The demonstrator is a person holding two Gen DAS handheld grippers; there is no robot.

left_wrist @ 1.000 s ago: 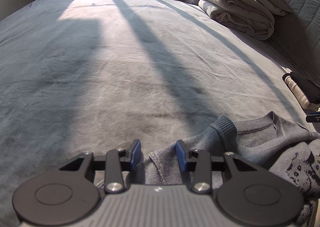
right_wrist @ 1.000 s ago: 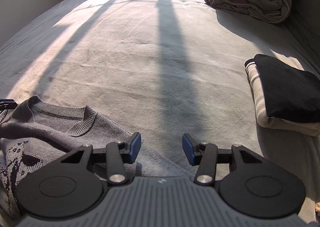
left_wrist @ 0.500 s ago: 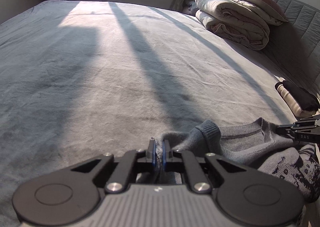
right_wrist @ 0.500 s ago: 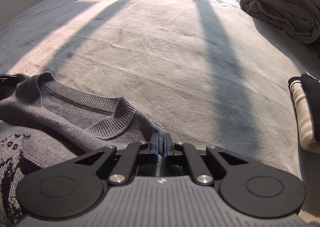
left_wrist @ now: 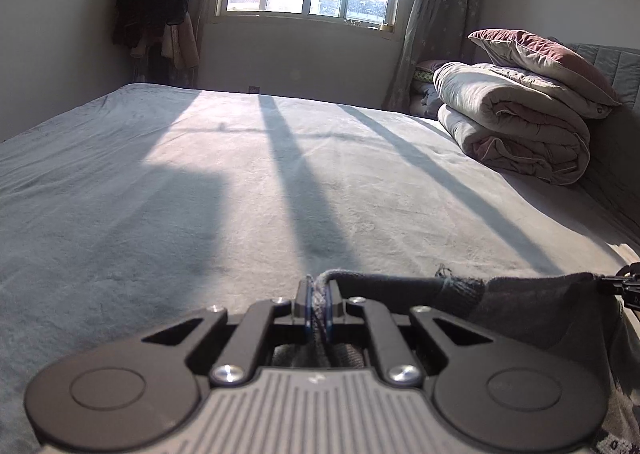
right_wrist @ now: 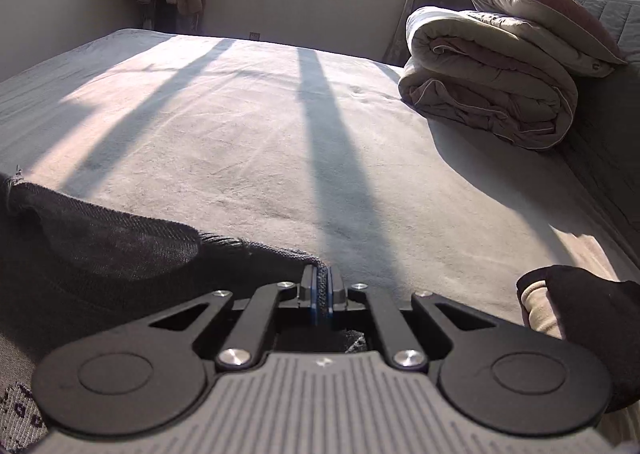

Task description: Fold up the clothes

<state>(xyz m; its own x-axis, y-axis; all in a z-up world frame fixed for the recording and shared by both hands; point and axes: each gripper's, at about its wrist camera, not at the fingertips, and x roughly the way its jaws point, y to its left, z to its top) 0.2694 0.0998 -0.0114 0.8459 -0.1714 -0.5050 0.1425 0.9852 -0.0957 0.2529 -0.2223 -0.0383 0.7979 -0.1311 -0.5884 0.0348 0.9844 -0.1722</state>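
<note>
Fingers [left_wrist: 304,304] of both grippers pinch the sweater's [left_wrist: 532,314] top edge above the broad bare bed [left_wrist: 240,194].

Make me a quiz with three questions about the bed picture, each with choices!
1. Where is the pillow?
A. on top of the folded quilt
B. beside the sweater
C. on the windowsill

2. What colour is the sweater?
A. red
B. grey
C. yellow

3. What is the right gripper doing?
A. wide open
B. shut on the sweater
C. holding the pillow

Answers: 1 A, the pillow rests on the quilt at the head of the bed. 2 B, the knit is grey. 3 B, its fingers pinch the knit edge; the left gripper pinches it too.
</note>
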